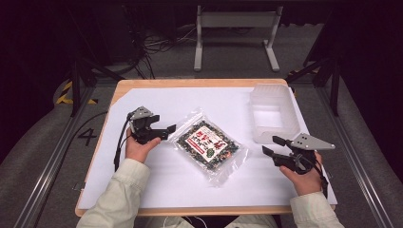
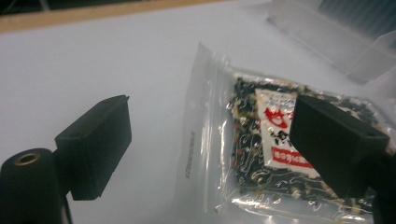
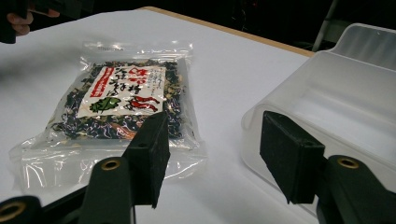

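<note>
Seaweed-mix packet [image 1: 208, 145] lies flat mid-bench, untouched: the left claw [image 1: 167, 131] stands wide at its near corner, the right claw [image 1: 273, 145] wide and apart beside the clear plastic tub [image 1: 273, 114]. Grasping it is yet to come. Its red-and-white label carries unreadable Japanese print.

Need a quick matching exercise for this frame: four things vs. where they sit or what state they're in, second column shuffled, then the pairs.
Things:
1. clear plastic bag of dark dried food with a red and white label
2. translucent plastic tub
3. left gripper
4. right gripper

Place or state:
A. far right of the table, empty
B. open, at the bag's left edge
C. lying flat mid-table
D. open, in front of the tub

Pairs: 1-C, 2-A, 3-B, 4-D
</note>
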### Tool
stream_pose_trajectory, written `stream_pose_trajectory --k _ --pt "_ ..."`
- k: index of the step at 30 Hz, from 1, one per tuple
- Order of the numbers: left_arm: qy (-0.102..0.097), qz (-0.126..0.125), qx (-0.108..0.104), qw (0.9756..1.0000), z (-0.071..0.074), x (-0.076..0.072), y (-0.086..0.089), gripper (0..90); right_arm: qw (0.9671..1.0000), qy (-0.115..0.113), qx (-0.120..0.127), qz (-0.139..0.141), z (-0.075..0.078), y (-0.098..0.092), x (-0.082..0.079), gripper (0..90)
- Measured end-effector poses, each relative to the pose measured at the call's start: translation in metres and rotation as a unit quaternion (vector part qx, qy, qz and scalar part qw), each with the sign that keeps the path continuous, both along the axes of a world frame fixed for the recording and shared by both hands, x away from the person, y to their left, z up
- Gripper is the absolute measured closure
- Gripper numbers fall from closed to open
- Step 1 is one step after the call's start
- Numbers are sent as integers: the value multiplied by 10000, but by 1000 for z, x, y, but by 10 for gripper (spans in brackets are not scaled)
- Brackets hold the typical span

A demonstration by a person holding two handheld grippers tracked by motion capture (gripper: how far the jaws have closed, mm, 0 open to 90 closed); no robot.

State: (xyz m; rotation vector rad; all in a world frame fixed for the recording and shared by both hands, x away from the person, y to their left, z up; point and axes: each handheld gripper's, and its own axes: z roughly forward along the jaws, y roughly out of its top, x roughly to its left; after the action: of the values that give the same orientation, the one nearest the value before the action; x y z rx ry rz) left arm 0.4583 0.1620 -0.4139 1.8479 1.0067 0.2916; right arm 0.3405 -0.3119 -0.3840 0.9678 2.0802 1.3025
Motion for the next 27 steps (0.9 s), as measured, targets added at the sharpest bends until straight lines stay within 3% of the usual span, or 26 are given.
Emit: stream_pose_trajectory --k 1,3,11,14,20,27 --pt "173 3 -75 9998 -3 2 0 141 10000 21 15 -4 0 0 0 425" --pt "285 47 -22 9996 -9 6 0 143 10000 38 16 -6 -1 -1 -1 423" --pt "525 15 64 9986 -20 8 -2 150 9999 80 -79 19 -3 1 0 412" --pt "619 -113 300 9976 -24 8 -4 233 9999 97 -118 42 -3 3 0 406" --pt "783 -189 322 9962 -27 7 -5 298 9998 140 -145 69 -5 4 2 397" --pt "1066 -400 462 9924 -33 9 -7 388 9998 142 -140 82 -5 4 2 391"
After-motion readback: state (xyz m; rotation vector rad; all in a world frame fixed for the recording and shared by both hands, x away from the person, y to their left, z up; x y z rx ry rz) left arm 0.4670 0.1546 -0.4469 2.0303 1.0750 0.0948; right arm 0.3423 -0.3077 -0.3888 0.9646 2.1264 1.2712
